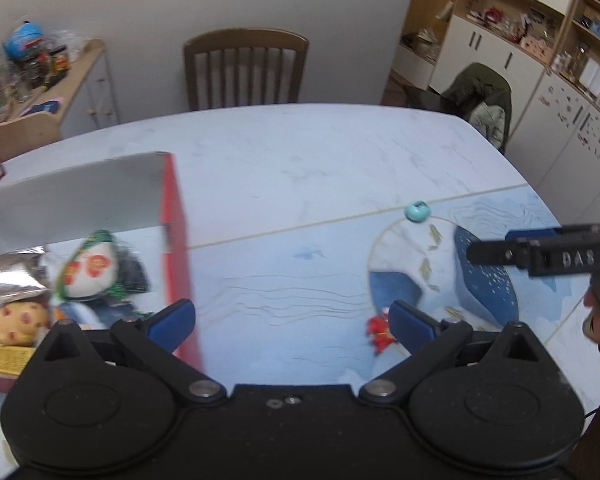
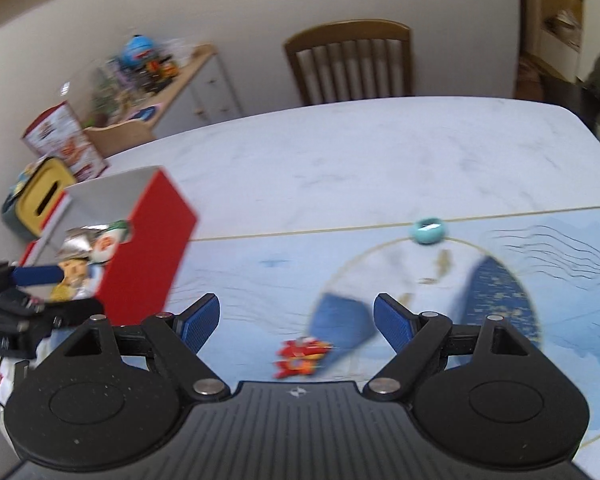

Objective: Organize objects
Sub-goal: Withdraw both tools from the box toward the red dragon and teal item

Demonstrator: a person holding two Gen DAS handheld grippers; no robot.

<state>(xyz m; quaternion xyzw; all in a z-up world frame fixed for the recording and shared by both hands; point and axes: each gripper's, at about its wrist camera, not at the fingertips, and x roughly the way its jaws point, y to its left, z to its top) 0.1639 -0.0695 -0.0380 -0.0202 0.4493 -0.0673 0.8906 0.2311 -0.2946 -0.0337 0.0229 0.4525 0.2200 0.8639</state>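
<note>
Right gripper [image 2: 296, 322]: jaws spread wide, nothing between the pads. Small red toy figure [image 2: 298, 358] lies on the counter [image 2: 340, 152] just below the gap in the right wrist view, lower centre, roughly centred between the two fingers. Its long axis looks about sideways across the frame, but blur makes that uncertain.

Left gripper [image 1: 292, 322]: jaws also spread, empty. In the left wrist view the same red toy [image 1: 380, 334] sits at lower right, touching or just beside the right-hand blue pad; can't tell which. It's off-centre there, so the right gripper looks better lined up to take it.

Teal ring-shaped piece [image 2: 429, 231] sits further up the counter, right of centre, well apart from both grippers, on the edge of the printed mat [image 2: 260, 264].

Red-sided open box [image 2: 148, 248], left of frame, already holds plush toys and a foil packet; likely the drop spot, nearer the left gripper.
</note>
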